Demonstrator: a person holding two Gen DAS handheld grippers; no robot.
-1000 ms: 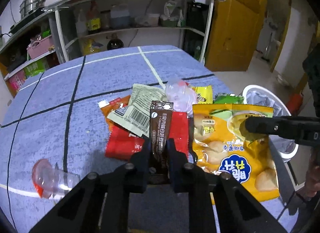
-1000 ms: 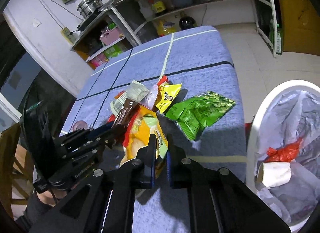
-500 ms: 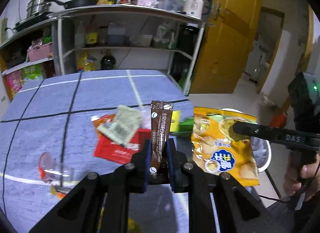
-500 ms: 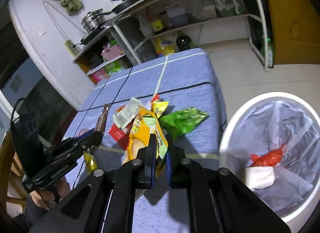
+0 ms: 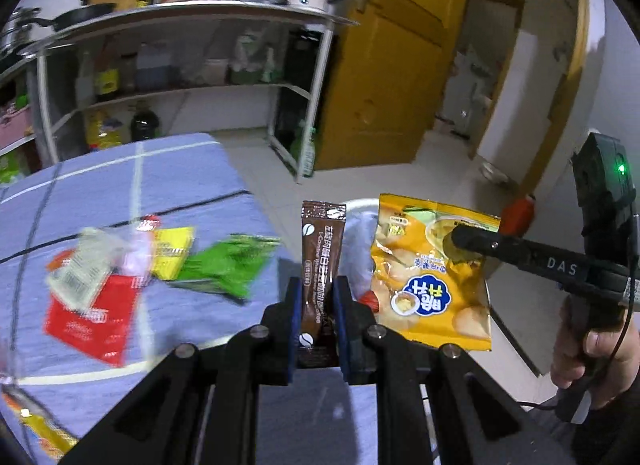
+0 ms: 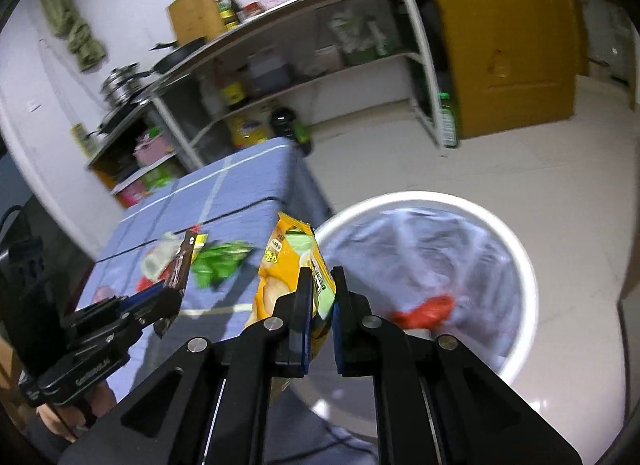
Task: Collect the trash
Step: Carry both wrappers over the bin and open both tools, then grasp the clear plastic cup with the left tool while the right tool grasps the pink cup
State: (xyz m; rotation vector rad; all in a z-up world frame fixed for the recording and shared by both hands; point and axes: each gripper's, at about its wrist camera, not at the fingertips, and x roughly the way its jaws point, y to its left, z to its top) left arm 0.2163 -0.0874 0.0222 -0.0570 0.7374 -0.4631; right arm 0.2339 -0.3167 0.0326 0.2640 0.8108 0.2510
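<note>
Both tools have swung off the desk toward the bin since the earlier frames. One left tool [image 5: 316, 297] pinches one slim brown coffee sachet [image 5: 321, 249], glossy and upright, above the desk [image 5: 120, 181] edge. One right tool [image 6: 321, 285] is pressed together on one crinkled yellow snack bag [image 6: 280, 261], beside the round white bin [image 6: 524, 265] lined with clear film. Four or so flat wrappers stay on the checked blue cloth, among them one green packet [image 5: 228, 265] and one red packet [image 5: 92, 321].
</note>
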